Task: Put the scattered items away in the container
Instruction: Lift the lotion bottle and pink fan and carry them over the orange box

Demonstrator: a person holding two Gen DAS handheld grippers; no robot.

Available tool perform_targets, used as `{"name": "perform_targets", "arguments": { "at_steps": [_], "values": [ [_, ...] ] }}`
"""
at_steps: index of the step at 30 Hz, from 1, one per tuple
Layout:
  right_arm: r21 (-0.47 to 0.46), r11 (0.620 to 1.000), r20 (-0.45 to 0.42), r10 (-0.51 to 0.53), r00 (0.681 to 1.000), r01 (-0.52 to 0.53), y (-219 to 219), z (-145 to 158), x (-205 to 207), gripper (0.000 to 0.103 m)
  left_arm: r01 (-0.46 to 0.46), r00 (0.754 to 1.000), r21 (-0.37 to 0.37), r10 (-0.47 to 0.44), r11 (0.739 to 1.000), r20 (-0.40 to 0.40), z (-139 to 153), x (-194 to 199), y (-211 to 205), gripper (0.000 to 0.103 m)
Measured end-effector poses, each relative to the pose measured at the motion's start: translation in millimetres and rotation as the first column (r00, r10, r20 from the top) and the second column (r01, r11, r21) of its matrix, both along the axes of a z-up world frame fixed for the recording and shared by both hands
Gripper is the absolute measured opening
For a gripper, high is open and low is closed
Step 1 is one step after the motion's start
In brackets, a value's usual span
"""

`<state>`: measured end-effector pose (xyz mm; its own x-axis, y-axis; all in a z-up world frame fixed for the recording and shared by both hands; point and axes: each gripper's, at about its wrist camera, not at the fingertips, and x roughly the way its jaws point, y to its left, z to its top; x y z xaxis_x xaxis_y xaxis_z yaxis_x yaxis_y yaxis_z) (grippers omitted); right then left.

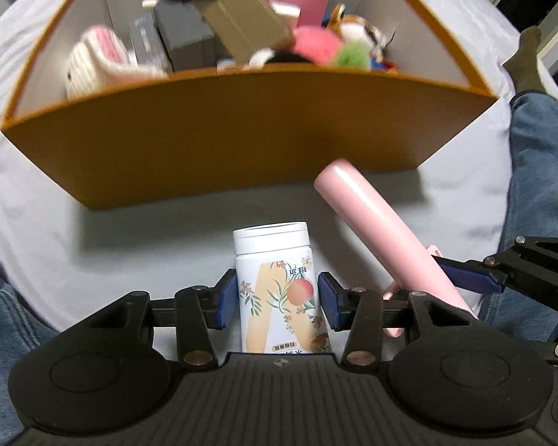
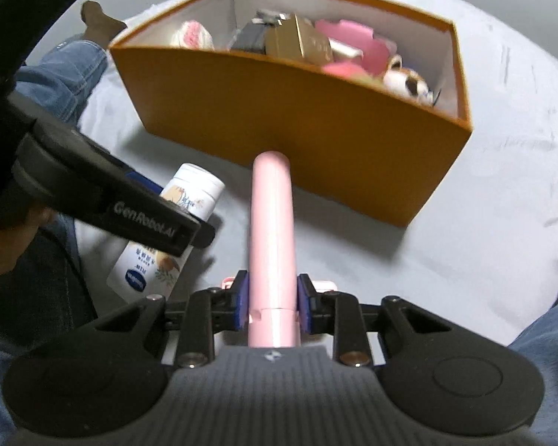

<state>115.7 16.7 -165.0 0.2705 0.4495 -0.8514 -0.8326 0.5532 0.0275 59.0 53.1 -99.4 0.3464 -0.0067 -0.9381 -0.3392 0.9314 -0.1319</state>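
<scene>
Both tools loaded, both short of the orange box point(image 1: 219, 141), on its near side. Left tool point(image 1: 278, 299) is clamped at mid width on the white printed bottle point(image 1: 275, 278): pads on both flanks of the body, cap end pointing toward the box's near wall. Right tool point(image 2: 272, 303) is pinched narrow on the pink tube point(image 2: 271, 223), gripped near its base; the tube's long axis runs straight ahead out of the tool, and its far tip overlaps the box's near wall in the right wrist view, not over the rim. So the box lies dead ahead of both tools and its rim stands above both loads. My read: neither item goes in until it's lifted clear of that near wall; the tube's reach makes it the one likelier to clip the rim. Box already holds cartons, pink items, plush toys point(image 2: 405, 80); the open spot looks to be just inside the near wall. The box sits on a pale grey sheet point(image 2: 465, 223), not a tabletop.
</scene>
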Motion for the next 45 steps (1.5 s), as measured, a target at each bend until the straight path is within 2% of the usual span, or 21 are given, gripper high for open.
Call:
{"name": "perform_targets", "arguments": {
  "at_steps": [5,11,14,25,33,37,41,45],
  "values": [
    [0.032,0.999,0.023,0.006,1.000,-0.007,-11,16,-2,0.029,0.017,0.999,0.005,-0.017,1.000,0.051,18,4,-4,0.053],
    [0.060,0.998,0.067,-0.015,0.998,0.011,-22,38,-12,0.029,0.019,0.995,-0.001,-0.019,1.000,0.100,24,7,-12,0.053],
    [0.086,0.996,0.094,-0.022,0.995,0.014,-25,49,-14,0.029,0.020,0.991,-0.004,-0.019,1.000,0.131,39,3,-9,0.053],
    [0.181,0.983,0.208,-0.051,0.977,0.013,-26,86,-15,0.029,0.018,0.965,0.018,-0.022,1.000,0.260,79,11,-2,0.053],
    [0.230,0.973,0.245,-0.075,0.967,0.017,-11,98,5,0.029,-0.014,0.944,0.052,-0.004,0.999,0.330,100,37,11,0.053],
    [0.244,0.970,0.294,-0.084,0.952,0.011,4,102,19,0.029,-0.025,0.935,0.077,-0.004,0.997,0.355,107,52,18,0.053],
    [0.237,0.971,0.347,-0.057,0.936,-0.029,23,100,31,0.029,-0.041,0.931,0.107,-0.001,0.993,0.365,112,68,25,0.053],
    [0.224,0.973,0.356,-0.028,0.934,-0.056,39,93,45,0.029,-0.041,0.933,0.129,-0.008,0.991,0.360,110,83,31,0.053]
  ]
}}
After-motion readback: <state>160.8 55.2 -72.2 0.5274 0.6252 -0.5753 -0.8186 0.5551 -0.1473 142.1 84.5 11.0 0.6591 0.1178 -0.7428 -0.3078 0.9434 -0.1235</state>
